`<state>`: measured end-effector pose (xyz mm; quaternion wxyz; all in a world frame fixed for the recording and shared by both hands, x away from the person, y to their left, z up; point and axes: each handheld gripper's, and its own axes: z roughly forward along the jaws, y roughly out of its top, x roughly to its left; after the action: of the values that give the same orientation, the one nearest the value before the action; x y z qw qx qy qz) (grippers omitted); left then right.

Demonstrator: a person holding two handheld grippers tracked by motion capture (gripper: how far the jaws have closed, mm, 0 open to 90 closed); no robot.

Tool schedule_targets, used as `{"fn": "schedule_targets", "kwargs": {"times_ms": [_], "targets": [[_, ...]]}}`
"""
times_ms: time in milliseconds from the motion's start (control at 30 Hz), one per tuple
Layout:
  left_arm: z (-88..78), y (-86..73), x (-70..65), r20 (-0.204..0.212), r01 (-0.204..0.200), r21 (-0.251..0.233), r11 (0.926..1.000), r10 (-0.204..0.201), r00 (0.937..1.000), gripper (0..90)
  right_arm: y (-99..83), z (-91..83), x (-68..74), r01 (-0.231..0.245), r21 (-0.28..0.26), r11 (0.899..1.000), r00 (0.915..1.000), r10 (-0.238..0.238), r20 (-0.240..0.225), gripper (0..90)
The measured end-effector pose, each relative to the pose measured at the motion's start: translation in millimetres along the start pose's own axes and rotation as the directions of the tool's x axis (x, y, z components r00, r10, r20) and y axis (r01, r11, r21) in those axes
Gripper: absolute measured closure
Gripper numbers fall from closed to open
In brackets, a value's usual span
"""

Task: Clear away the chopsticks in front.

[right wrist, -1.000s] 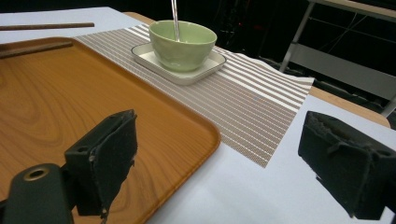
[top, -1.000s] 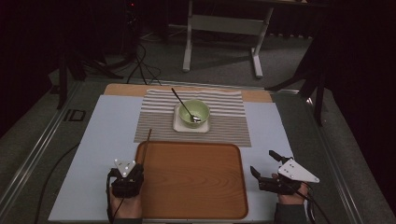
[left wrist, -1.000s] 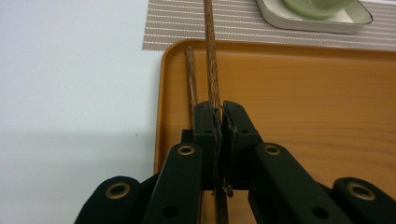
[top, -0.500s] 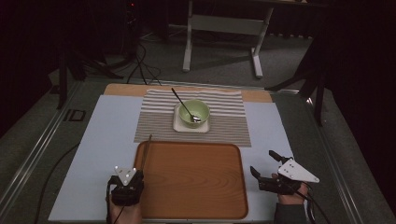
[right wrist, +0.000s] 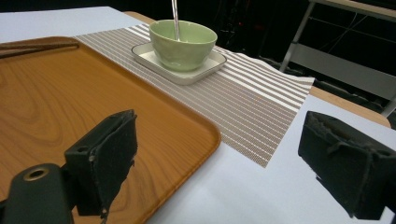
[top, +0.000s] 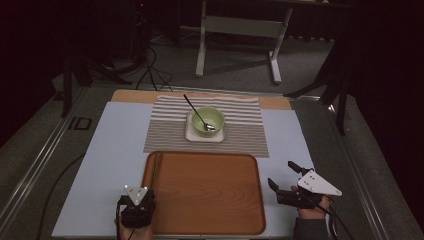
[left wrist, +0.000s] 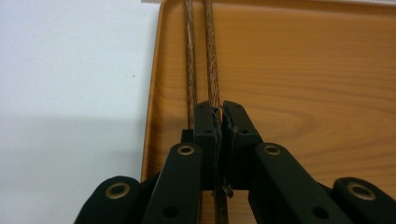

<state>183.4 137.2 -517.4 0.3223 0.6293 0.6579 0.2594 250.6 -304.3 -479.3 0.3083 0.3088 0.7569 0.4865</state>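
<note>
Chopsticks [left wrist: 201,51] lay in wooden tray [top: 210,210] along its left edge, near ends clamped in left gripper [left wrist: 219,114], jaws closed on them. Right gripper [top: 292,182] gaped, holding nothing, on desk [top: 115,150] just right of tray. Green bowl [top: 209,120] with spoon [top: 196,111] sat on small plate [top: 192,134], on striped mat [top: 245,130] beyond tray. Judged: chopsticks placed but not released; bowl set not loaded.

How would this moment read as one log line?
left gripper: shut on chopsticks | right gripper: open beside tray | bowl: holds spoon
</note>
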Motion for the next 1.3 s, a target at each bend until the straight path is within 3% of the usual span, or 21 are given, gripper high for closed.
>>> {"fn": "schedule_targets", "kwargs": {"times_ms": [200,467,700,1300], "targets": [[1.5,2.3,-2.8,-0.001,-0.019,0.005,0.9998,0.019,0.9998,85.3,0.0,-0.1,-0.2,0.000,-0.002,1.000,1.0000,0.000,0.002,11.3],[4.3,-0.8,-4.1,-0.008,-0.016,0.018,0.9997,0.016,0.9998,84.7,0.1,-0.3,-0.1,0.000,-0.002,1.000,1.0000,0.000,0.001,11.2],[5.3,-0.1,-4.3,-0.005,-0.027,0.015,0.9995,0.028,0.9996,75.4,0.1,-0.6,-0.3,-0.001,-0.003,1.000,1.0000,0.001,0.001,11.2],[3.9,11.0,-3.6,0.033,-0.054,-0.027,0.9982,0.055,0.9979,66.2,0.1,-0.6,-0.3,0.000,-0.003,1.000,1.0000,0.000,0.002,11.2]]}}
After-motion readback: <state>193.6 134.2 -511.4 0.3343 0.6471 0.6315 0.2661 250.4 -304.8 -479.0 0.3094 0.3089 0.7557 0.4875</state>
